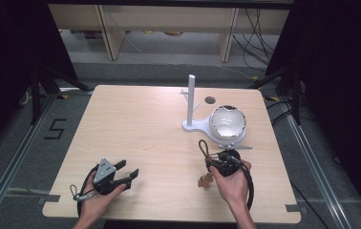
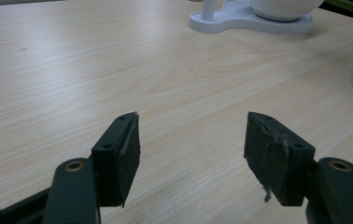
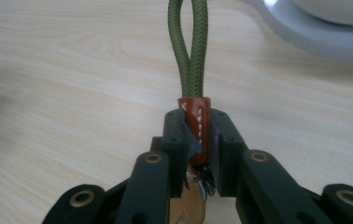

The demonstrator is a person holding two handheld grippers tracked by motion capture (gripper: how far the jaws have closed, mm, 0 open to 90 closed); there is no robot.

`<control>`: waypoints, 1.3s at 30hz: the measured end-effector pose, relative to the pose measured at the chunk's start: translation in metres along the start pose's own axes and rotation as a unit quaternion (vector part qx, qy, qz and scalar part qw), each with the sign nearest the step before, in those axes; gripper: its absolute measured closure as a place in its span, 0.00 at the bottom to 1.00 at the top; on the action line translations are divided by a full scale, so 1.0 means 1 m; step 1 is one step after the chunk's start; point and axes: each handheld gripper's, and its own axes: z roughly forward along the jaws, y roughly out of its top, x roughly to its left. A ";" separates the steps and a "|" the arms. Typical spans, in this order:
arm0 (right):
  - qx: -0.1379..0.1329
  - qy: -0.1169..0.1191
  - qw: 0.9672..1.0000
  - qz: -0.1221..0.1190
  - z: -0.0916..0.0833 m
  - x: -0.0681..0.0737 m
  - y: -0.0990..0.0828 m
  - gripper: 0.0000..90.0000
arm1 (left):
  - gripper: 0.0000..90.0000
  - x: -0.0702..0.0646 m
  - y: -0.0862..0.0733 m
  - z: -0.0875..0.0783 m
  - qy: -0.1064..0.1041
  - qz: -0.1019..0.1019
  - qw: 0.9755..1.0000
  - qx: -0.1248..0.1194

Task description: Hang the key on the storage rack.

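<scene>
White stand (image 1: 191, 125) with upright post, bowl (image 1: 227, 122) on its base, wooden table (image 1: 135, 129)

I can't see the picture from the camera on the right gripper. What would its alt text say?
Two black jaws of the right gripper are clamped on the brown stitched leather collar of a keychain, whose olive-green cord loop runs away from them over a pale wooden table. The edge of a white stand base shows at upper right.
</scene>
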 end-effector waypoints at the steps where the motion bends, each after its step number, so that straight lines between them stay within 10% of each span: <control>1: -0.006 0.001 1.000 -0.006 -0.001 -0.001 0.000 0.88 | 0.40 0.000 0.000 0.000 0.000 0.000 1.000 0.000; 17: -0.121 0.039 0.991 -0.034 -0.006 0.001 -0.005 0.88 | 0.40 0.000 0.000 0.000 0.001 -0.001 1.000 -0.002; 20: -0.153 0.046 0.985 -0.062 -0.005 -0.001 -0.004 0.88 | 0.40 0.000 0.000 0.000 0.002 0.000 1.000 -0.002; 39: -0.224 0.065 0.970 -0.073 -0.014 0.005 -0.001 0.88 | 0.40 0.001 0.000 0.000 -0.001 -0.005 1.000 -0.004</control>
